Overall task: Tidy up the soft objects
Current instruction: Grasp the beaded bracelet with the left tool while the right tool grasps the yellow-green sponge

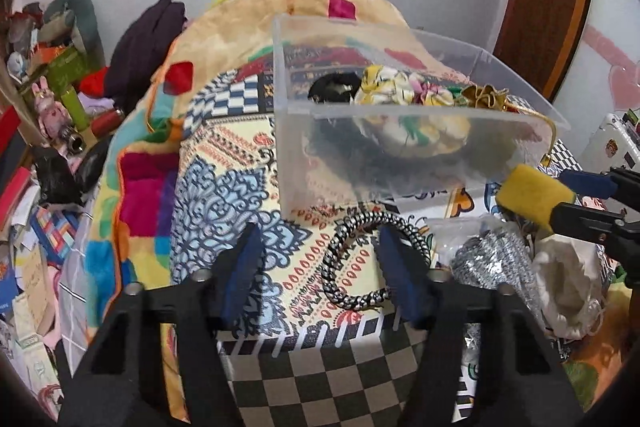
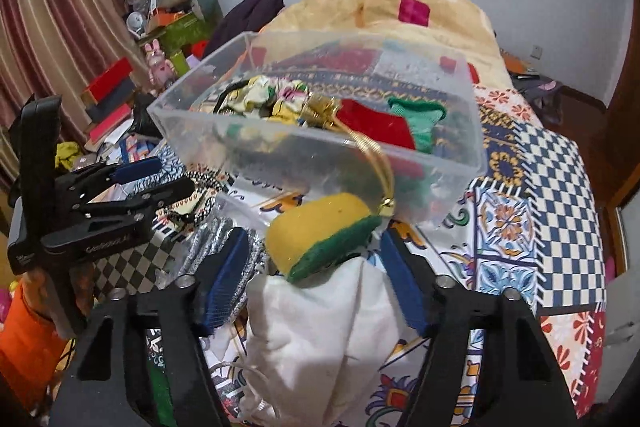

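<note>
1. My left tongs (image 1: 316, 251) hang open over the black-and-white hair band (image 1: 360, 259) on the bed (image 1: 224, 163).
2. My right tongs (image 2: 312, 255) stand open around the yellow-green sponge (image 2: 320, 231), beside the clear bin (image 2: 320, 155).

Yellow-and-green sponge (image 2: 322, 233) lies tilted atop white cloth (image 2: 320, 331), beside clear bin (image 2: 280, 163) holding scrunchies (image 1: 384, 87).

Left tongs (image 1: 316, 267) spread wide; right tongs (image 2: 312, 271) spread wide.
</note>
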Demonstrator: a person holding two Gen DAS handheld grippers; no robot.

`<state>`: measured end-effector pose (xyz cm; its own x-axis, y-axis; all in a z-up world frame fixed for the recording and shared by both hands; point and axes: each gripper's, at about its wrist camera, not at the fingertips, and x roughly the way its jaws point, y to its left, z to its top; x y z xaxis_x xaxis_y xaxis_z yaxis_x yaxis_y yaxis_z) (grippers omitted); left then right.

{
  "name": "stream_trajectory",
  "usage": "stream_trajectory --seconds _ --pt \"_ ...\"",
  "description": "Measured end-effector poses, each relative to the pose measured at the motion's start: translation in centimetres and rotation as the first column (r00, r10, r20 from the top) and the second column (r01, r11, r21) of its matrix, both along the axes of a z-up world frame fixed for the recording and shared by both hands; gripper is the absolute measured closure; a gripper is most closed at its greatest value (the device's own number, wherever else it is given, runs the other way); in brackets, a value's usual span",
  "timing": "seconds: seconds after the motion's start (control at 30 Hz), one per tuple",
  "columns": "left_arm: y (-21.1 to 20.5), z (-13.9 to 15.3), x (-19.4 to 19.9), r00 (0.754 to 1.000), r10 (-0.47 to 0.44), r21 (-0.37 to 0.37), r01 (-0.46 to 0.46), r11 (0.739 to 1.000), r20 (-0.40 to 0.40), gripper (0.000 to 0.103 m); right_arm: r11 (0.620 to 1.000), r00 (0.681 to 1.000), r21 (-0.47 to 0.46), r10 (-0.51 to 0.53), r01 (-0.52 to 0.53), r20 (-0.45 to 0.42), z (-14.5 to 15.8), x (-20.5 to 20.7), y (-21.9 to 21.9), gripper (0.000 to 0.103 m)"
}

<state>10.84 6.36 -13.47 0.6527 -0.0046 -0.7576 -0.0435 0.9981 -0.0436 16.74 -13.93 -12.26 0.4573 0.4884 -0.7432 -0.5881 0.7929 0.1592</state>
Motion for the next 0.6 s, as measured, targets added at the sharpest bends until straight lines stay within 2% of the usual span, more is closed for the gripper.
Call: stream_trajectory --seconds 0.13,0.3,0.4,0.6 --pt "-0.3 -0.4 0.0 1.0 -0.016 0.013 0.016 1.0 0.008 0.069 1.0 1.0 -0.004 0.008 -0.008 -0.021 -0.6 0.1 0.0 0.063" --pt "-0.7 -0.4 -0.4 0.999 -0.04 0.034 0.04 0.999 0.018 0.092 1.0 1.0 0.015 0.003 -0.003 -0.02 -0.5 -0.2 -0.7 0.069" --pt "-0.7 -0.3 -0.7 0.998 -0.048 0.036 0.047 0.998 0.029 0.097 1.0 1.0 0.021 0.005 -0.005 -0.008 -0.2 -0.5 -0.6 0.072" --pt "-1.0 1.4 -2.2 0.994 -0.064 0.059 0.058 0.997 0.093 0.097 0.999 0.999 0.035 0.029 -0.03 0.038 1.2 -1.6 -0.7 0.072"
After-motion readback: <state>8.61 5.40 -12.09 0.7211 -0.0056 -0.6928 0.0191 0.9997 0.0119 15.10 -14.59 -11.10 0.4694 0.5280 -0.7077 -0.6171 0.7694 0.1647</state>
